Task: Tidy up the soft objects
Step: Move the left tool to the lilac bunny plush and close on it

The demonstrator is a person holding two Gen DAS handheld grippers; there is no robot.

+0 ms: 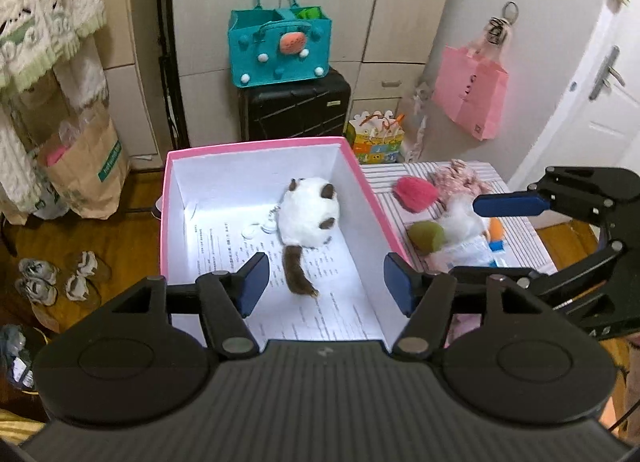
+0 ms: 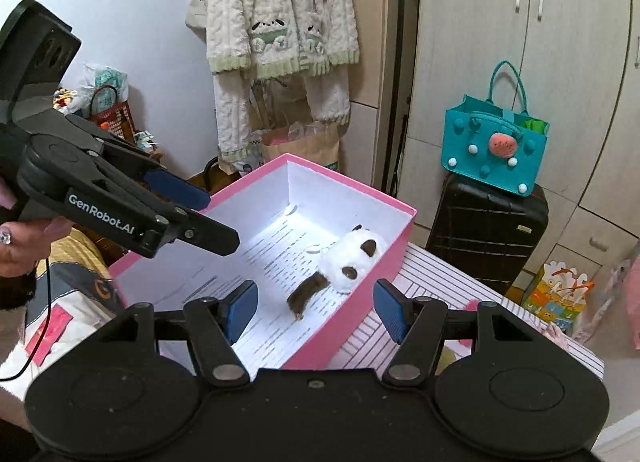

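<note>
The pink box [image 1: 262,198] takes up the middle of my left wrist view, open-topped, white inside, with a printed sheet lying on its floor. It stands on a striped worktop [image 1: 516,230] that runs out toward three o'clock from the box.

One soft thing is already in: the white plush cat [image 1: 310,214], brown ears and brown tail, lies on the box floor toward the far right corner, its tail pointing back at me toward six o'clock. A small keyring charm [image 1: 260,228] rests just beside it at nine o'clock, though I cannot tell whether it is attached.

What is left sits outside the box, on the worktop at about three o'clock from the cat: a pink fluffy ball [image 1: 416,192], an olive green plush [image 1: 428,236], a floral pink soft toy [image 1: 460,178], and a white fluffy piece with some orange and blue beside it, too jumbled to name apart. So I judge the job as barely begun, one item stowed and at least four to go.

My left claw [image 1: 324,284] hangs over the near end of the box, jaws standing moderately wide with nothing between the pads. My right claw [image 2: 316,310] is likewise apart and empty, over the box's right wall, with the leftover pile toward four o'clock of it.
</note>
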